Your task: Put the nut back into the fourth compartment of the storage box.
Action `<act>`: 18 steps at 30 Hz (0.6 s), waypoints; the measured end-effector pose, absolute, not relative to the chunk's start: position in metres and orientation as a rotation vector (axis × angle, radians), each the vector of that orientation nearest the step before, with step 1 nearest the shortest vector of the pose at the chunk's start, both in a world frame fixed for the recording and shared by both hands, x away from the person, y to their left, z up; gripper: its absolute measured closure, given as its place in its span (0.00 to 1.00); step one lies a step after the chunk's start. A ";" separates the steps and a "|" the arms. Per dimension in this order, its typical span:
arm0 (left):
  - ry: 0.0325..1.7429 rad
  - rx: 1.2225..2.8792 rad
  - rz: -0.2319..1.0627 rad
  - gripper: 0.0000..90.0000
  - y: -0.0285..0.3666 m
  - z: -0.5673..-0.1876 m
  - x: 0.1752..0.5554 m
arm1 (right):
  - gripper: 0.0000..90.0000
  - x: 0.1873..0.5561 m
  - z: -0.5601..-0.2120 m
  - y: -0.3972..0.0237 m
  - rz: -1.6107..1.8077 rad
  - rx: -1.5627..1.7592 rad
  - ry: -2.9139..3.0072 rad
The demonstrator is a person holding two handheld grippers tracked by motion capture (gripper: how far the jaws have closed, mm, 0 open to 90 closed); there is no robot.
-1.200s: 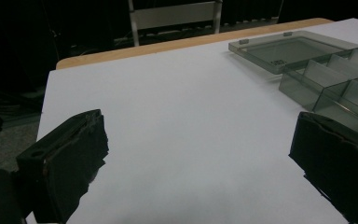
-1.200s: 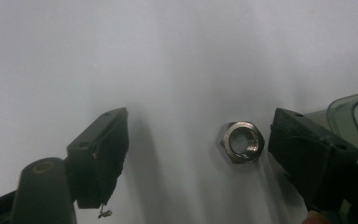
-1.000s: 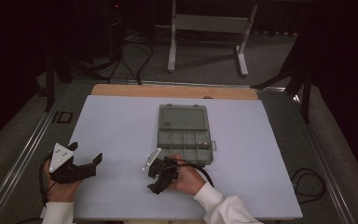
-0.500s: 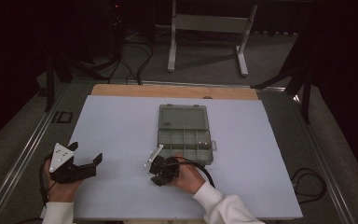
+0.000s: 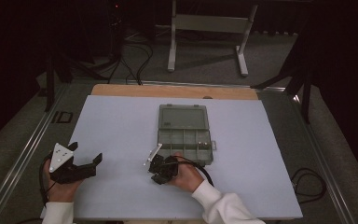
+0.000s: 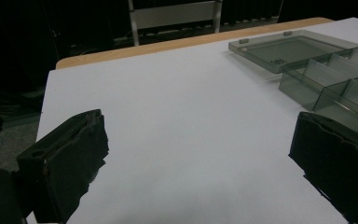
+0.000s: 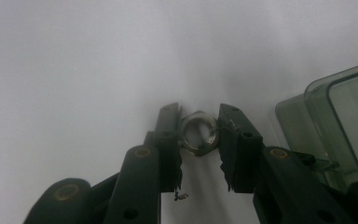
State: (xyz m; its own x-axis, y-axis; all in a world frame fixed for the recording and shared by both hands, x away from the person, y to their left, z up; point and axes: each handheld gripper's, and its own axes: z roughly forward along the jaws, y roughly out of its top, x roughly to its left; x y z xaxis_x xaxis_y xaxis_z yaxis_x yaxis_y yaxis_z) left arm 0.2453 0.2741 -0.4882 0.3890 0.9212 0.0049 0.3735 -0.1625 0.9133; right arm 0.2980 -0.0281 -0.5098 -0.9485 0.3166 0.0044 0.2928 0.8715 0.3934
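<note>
Matte white table (image 7: 74, 56); claw (image 7: 198, 122) pinches shiny hexagonal nut (image 7: 198, 132).

Nut (image 7: 198, 132): bright metal, smooth, glossy sheen, hex outside. Right gripper (image 7: 198, 140) jaws: matt black plastic w/ brass-looking rivets, pad edges rough & frayed. Left gripper (image 6: 200, 163) pads: same matt black, ragged edges. Box (image 5: 185, 133) just beside nut: clear smoky plastic, smooth, semi-gloss. Table sheet (image 5: 121, 130) under box: pale, matt, smooth. Beyond box, table edge strip (image 5: 177, 91): wood, matt.
</note>
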 end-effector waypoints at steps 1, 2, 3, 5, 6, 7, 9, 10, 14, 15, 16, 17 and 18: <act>1.144 1.729 0.746 0.04 0.274 -0.488 0.245 | 0.78 0.298 -0.510 -0.028 0.608 0.481 2.982; 1.144 1.729 0.746 0.04 0.274 -0.488 0.245 | 0.78 0.298 -0.509 -0.028 0.604 0.483 2.981; 1.144 1.728 0.746 0.04 0.274 -0.488 0.245 | 0.78 0.298 -0.509 -0.027 0.601 0.486 2.981; 1.144 1.728 0.747 0.04 0.274 -0.488 0.245 | 0.78 0.298 -0.509 -0.027 0.598 0.486 2.982; 1.143 1.728 0.746 0.04 0.274 -0.488 0.245 | 0.78 0.298 -0.509 -0.027 0.596 0.490 2.984; 1.143 1.728 0.746 0.04 0.274 -0.488 0.245 | 0.78 0.298 -0.509 -0.026 0.591 0.490 2.985; 1.143 1.728 0.747 0.04 0.274 -0.488 0.245 | 0.78 0.298 -0.508 -0.027 0.581 0.483 2.983; 1.143 1.728 0.746 0.04 0.274 -0.488 0.245 | 0.78 0.297 -0.507 -0.027 0.572 0.487 2.985; 1.143 1.730 0.746 0.04 0.274 -0.488 0.245 | 0.78 0.296 -0.501 -0.030 0.586 0.503 2.975; 1.143 1.730 0.746 0.04 0.274 -0.488 0.245 | 0.78 0.297 -0.499 -0.032 0.584 0.489 2.972; 1.144 1.730 0.746 0.04 0.274 -0.488 0.245 | 0.78 0.297 -0.497 -0.033 0.592 0.509 2.972; 1.144 1.729 0.746 0.04 0.274 -0.488 0.245 | 0.78 0.297 -0.496 -0.034 0.596 0.506 2.967; 1.144 1.729 0.746 0.04 0.274 -0.488 0.245 | 0.78 0.297 -0.495 -0.035 0.600 0.516 2.965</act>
State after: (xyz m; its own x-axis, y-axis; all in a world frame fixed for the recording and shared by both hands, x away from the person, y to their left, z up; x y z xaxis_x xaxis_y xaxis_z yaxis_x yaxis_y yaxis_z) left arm 0.2454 0.2739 -0.4883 0.3885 0.9215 0.0040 0.3752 -0.1621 0.9127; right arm 0.2974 -0.0346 -0.4946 -0.9409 0.3388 -0.0047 0.3103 0.8672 0.3894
